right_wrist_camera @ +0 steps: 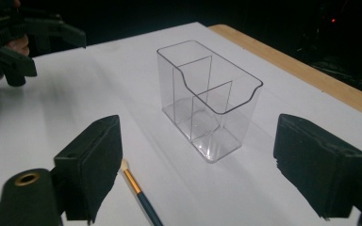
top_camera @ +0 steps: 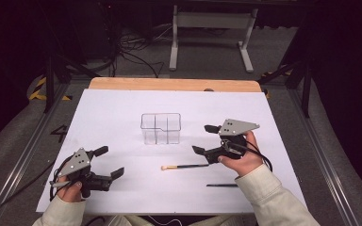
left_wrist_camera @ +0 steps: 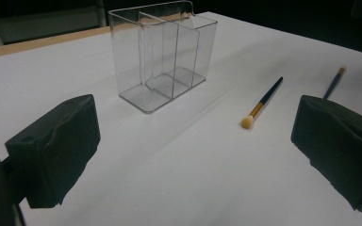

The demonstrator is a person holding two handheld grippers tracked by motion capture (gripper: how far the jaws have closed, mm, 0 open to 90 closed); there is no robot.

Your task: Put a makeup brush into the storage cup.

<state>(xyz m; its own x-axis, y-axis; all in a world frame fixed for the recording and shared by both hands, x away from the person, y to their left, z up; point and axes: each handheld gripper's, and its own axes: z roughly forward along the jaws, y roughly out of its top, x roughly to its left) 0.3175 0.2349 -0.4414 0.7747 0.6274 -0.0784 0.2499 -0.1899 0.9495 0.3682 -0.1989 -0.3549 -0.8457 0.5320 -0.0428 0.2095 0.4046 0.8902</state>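
Note:
A clear plastic organizer (top_camera: 160,128) (left_wrist_camera: 162,56) (right_wrist_camera: 209,101) with inner dividers stands upright near the middle of the white sheet. In front of it a thin dark brush with a tan tip (top_camera: 184,166) (left_wrist_camera: 262,103) (right_wrist_camera: 139,190) lies flat. A second dark brush (top_camera: 222,185) (left_wrist_camera: 334,81) lies nearer the front, by the right sleeve. My left gripper (top_camera: 111,161) (left_wrist_camera: 195,141) rests open at the front left, with nothing between its jaws. Held above the sheet to the right of the organizer, my right gripper (top_camera: 203,139) (right_wrist_camera: 205,162) is open and empty too, just above the tan-tipped brush.
The white sheet (top_camera: 108,113) covers a wooden table whose bare edge (top_camera: 174,84) runs along the back. Beyond it are dark floor, cables and a white table frame (top_camera: 212,28). In the right gripper view the left gripper (right_wrist_camera: 28,42) appears far off.

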